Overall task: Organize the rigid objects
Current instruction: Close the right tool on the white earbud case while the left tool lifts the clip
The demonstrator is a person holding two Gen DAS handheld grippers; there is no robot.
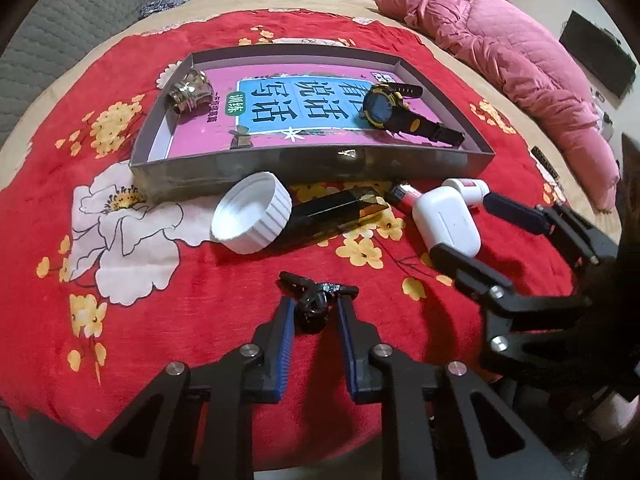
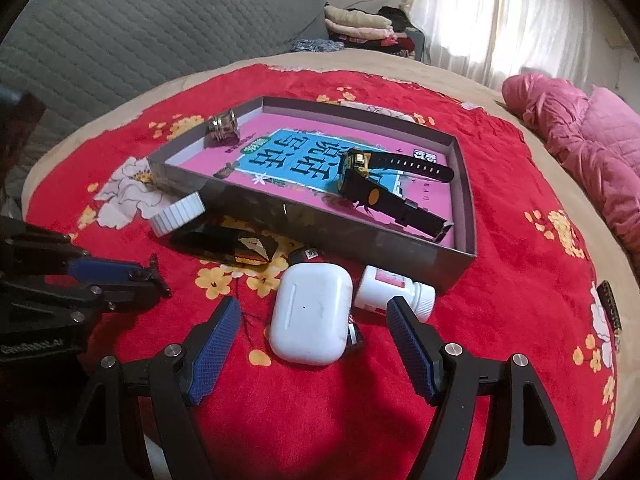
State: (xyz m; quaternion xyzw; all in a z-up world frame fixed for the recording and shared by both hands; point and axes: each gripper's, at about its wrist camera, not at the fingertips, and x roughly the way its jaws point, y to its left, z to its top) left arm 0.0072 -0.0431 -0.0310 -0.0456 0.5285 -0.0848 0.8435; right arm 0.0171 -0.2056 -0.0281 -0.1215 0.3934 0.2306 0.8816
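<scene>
Low in the left wrist view, the left gripper (image 1: 313,312) pinches a small black clip (image 1: 314,300) on the red floral blanket (image 1: 160,280). The right gripper (image 2: 310,320) gapes around a white earbud case (image 2: 310,312) — untouched. The grey tray (image 1: 304,164) (book title unreadable to me) sits mid-frame — open blanket around.

Grey tray (image 1: 280,164) already holds a black-yellow watch (image 1: 390,110) and a metal cap (image 1: 190,90). White lid (image 1: 250,216), black box (image 1: 332,210), earbud case (image 2: 310,312), pill bottle (image 2: 394,288) lie just outside.

Watch (image 1: 394,110) and ring (image 1: 191,90) in tray (image 1: 312,164); cap (image 1: 252,218) before it.
</scene>
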